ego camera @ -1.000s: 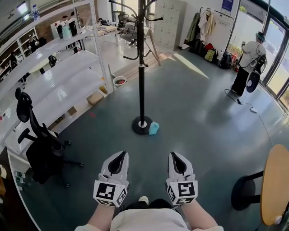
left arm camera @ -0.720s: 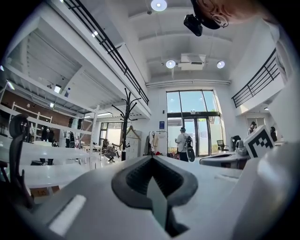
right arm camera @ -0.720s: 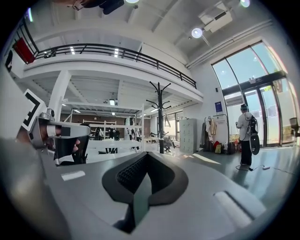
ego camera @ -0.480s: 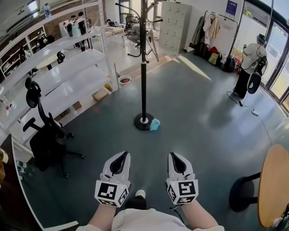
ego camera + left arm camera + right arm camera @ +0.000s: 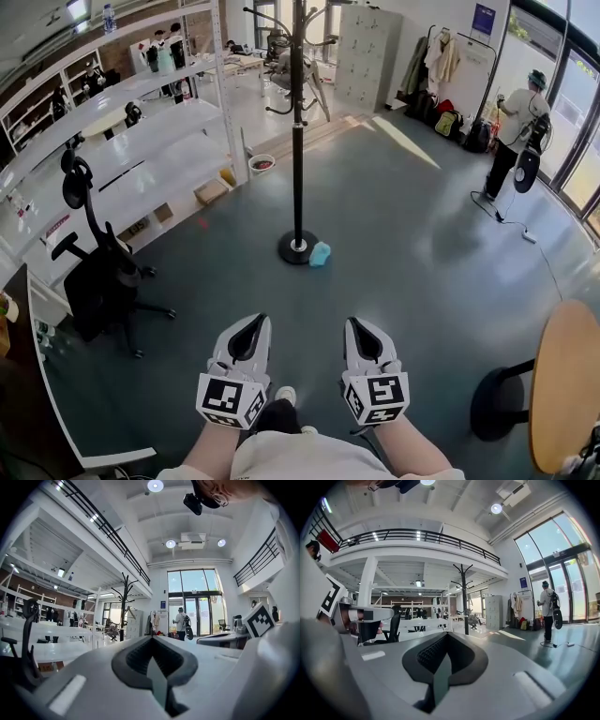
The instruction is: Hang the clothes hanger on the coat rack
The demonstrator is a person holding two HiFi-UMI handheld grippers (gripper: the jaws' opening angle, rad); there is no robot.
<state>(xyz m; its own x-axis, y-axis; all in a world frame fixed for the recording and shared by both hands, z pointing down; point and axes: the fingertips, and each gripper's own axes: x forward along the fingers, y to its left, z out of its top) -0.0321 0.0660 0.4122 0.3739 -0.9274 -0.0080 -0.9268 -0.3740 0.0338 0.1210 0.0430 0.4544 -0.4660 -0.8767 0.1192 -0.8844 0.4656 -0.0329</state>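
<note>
The coat rack is a tall black pole with curved hooks at the top, on a round base on the grey floor ahead of me. A small light blue object lies against that base. I see no clothes hanger in any view. My left gripper and right gripper are held side by side low in the head view, well short of the rack. Both point toward it, jaws shut and empty. The rack shows far off in the left gripper view and the right gripper view.
A black office chair stands at the left by long white shelving. A round wooden table is at the right edge. A person stands at the back right near a clothes rail. A bowl sits on the floor.
The head view has shifted a little, so the chair and shelving sit further right and the rack base slightly higher. Both grippers keep the same pose, shut.
</note>
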